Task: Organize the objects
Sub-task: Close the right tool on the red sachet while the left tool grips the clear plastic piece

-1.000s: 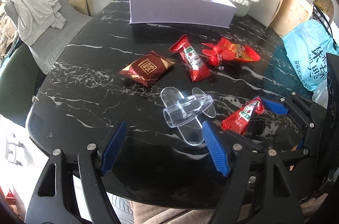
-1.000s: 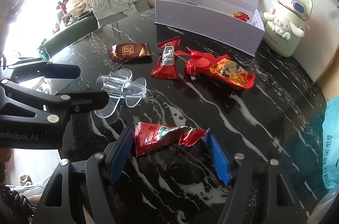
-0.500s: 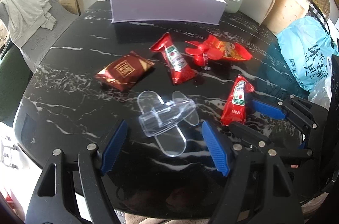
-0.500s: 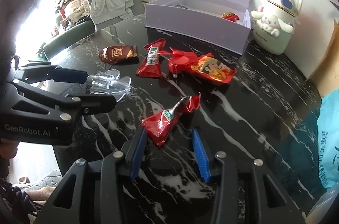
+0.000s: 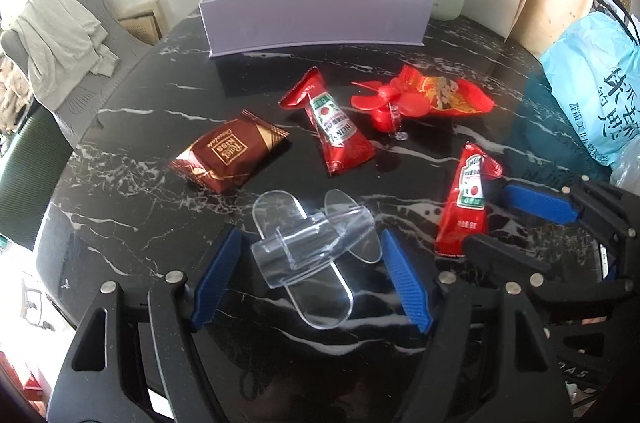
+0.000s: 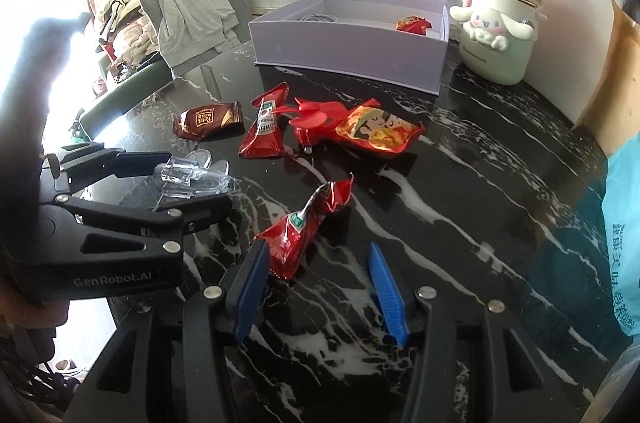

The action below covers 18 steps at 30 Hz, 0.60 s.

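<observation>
A clear plastic holder lies on the black marble table between the fingers of my open left gripper, touching neither pad. In the right wrist view my right gripper is open. A crumpled red ketchup packet sits between its fingers, with its near end against the left pad and a gap to the right one. That packet also shows in the left wrist view. The open lavender box holds a red candy.
Mid-table lie a brown chocolate packet, a second ketchup packet, a red fan and a red snack bag. A white character bottle stands right of the box. A blue bag lies right, a cloth-draped chair left.
My left gripper has moved forward until the clear holder sits between its fingers. The right gripper has narrowed around the ketchup packet, which turned from crosswise to lengthwise.
</observation>
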### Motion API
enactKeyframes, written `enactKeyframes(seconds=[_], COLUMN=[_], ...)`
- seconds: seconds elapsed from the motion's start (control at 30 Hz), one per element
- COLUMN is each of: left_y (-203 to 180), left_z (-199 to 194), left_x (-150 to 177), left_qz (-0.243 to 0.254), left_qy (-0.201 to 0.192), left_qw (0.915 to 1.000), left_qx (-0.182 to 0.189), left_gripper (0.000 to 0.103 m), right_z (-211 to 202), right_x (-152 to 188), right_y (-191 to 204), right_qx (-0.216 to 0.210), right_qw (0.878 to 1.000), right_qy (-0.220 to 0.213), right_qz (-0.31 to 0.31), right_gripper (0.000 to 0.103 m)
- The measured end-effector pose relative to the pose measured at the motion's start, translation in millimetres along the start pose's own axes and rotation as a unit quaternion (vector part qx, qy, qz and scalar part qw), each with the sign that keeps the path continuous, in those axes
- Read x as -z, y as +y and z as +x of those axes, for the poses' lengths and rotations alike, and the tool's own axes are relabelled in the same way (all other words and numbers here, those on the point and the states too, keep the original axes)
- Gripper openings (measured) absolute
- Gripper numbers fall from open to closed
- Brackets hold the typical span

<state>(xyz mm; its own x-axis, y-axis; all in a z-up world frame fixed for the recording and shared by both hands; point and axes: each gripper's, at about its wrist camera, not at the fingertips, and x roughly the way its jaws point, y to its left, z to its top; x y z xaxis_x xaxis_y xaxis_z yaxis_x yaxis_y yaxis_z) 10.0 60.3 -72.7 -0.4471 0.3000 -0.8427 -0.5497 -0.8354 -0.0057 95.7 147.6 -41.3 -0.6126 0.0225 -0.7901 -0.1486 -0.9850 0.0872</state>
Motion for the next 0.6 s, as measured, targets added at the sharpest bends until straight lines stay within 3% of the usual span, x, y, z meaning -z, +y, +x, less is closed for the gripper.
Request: enactKeyframes(seconds=[0.07, 0.33, 0.6], left_y=[1.2, 12.9, 21.1], left_z=[-1.5, -7.6, -18.1], left_x=[0.6, 3.4, 7.8], left_qz=[0.001, -0.022, -0.029], left_qy=[-0.005, -0.009, -0.011], left_qw=[1.0, 0.9989, 0.9992], left_qx=[0.002, 0.041, 0.025], left_gripper=[0.06, 0.06, 0.06], right_z=[0.1, 4.3, 15.6], right_x=[-1.1, -7.3, -13.7], right_y=[2.4, 3.7, 9.4], right_qx=[0.0, -0.007, 0.019], right_qw=[1.0, 1.0, 1.0], right_qy=[-0.003, -0.01, -0.015], right_qz=[-0.004, 0.005, 0.013], right_gripper=[0.052, 0.052, 0.055])
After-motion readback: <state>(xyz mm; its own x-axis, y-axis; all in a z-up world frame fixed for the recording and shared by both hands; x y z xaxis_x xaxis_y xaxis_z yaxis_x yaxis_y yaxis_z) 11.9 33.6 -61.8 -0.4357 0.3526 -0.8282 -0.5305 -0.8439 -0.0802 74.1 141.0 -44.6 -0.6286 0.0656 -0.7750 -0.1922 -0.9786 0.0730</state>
